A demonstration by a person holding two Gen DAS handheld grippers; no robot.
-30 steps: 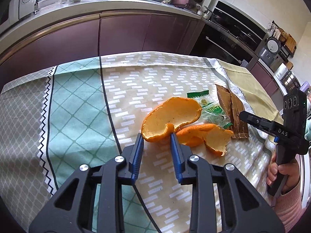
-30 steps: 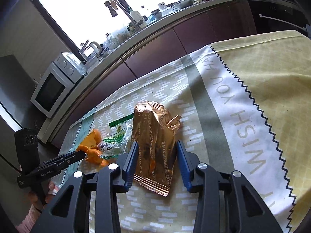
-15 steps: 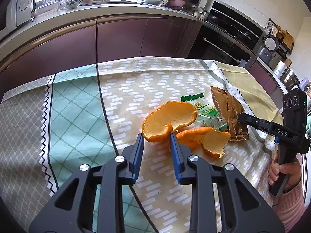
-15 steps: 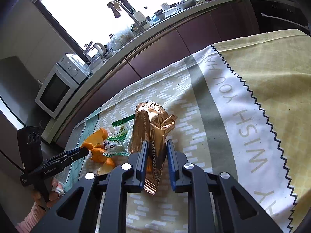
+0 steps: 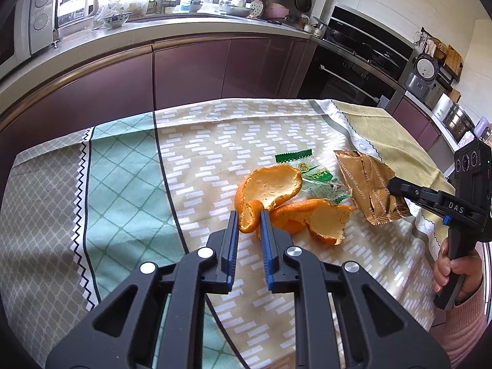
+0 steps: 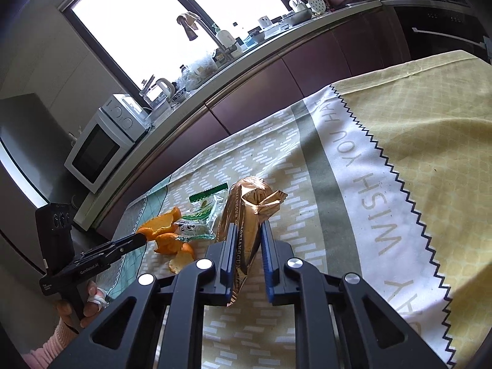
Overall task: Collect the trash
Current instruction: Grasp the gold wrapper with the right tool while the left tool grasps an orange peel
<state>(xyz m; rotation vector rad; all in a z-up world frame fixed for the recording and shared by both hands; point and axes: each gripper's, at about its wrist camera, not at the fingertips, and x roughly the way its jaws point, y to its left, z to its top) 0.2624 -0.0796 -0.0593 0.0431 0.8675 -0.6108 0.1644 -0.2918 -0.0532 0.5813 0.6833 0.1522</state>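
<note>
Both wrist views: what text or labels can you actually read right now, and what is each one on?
"DAS": on the right gripper, seen from the left wrist.
"GenRobot.AI": on the left gripper, seen from the right wrist.
"WISH YOU HAVE", upside down: on the tablecloth; the rest is cut off.
"DAOXIANGCUN", only partly legible: on the gold wrapper.
Green candy wrapper: print too small to read.
Microwave: brand mark too small to read.

Handheld two-finger grippers and the person's hands, seen from both wrist cameras.
Each gripper, left gripper and right gripper, has black linkage arms with round silver screws and ribbed blue pads; white lettering marks the black pistol-grip bodies. Both hands emerge from pink knitted sleeves; one finger wears a white wrap.
</note>
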